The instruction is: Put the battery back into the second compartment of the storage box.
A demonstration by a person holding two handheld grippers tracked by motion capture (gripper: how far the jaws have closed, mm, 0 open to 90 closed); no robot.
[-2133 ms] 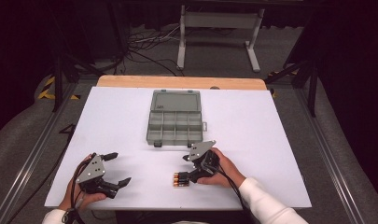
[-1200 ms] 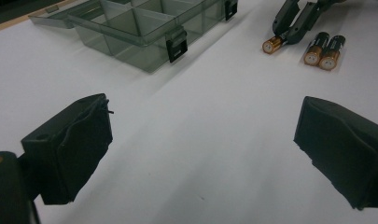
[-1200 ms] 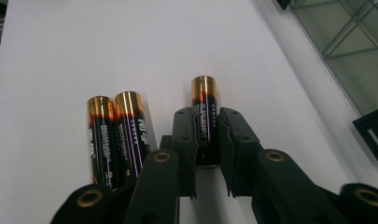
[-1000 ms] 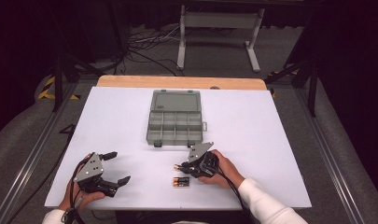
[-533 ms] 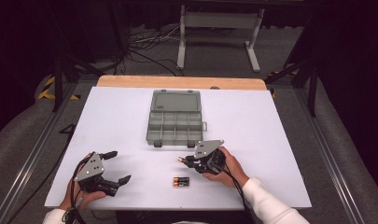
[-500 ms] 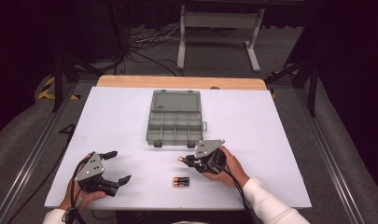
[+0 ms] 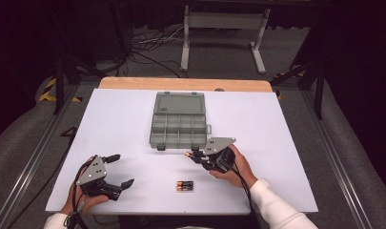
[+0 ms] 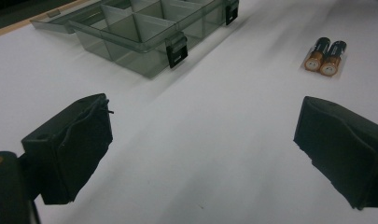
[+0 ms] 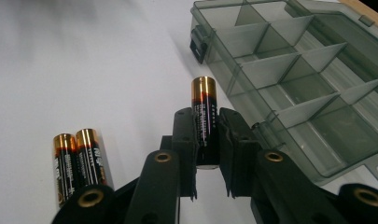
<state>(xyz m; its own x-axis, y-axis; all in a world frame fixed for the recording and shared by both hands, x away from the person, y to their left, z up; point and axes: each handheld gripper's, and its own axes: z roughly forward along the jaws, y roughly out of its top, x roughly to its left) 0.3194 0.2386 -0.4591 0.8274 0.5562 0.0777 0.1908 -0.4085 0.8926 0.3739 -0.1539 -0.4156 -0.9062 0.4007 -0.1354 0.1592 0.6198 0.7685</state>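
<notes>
The right gripper (image 9: 206, 140) holds one battery (image 9: 204, 119) between its fingers (image 9: 183, 135); the gold end of the battery points out past the fingertips. This gripper is above the worktop (image 7: 109, 114), a little right of the middle, just beside the front right corner of the compartment box (image 7: 178, 126). The box lies open in the middle of the worktop, with its lid toward the far edge. Two more batteries (image 7: 185, 186) lie side by side, touching each other, near the front edge. The left gripper (image 7: 115, 170) is near the front left corner, with its fingers (image 8: 70, 147) wide apart and nothing between them.
</notes>
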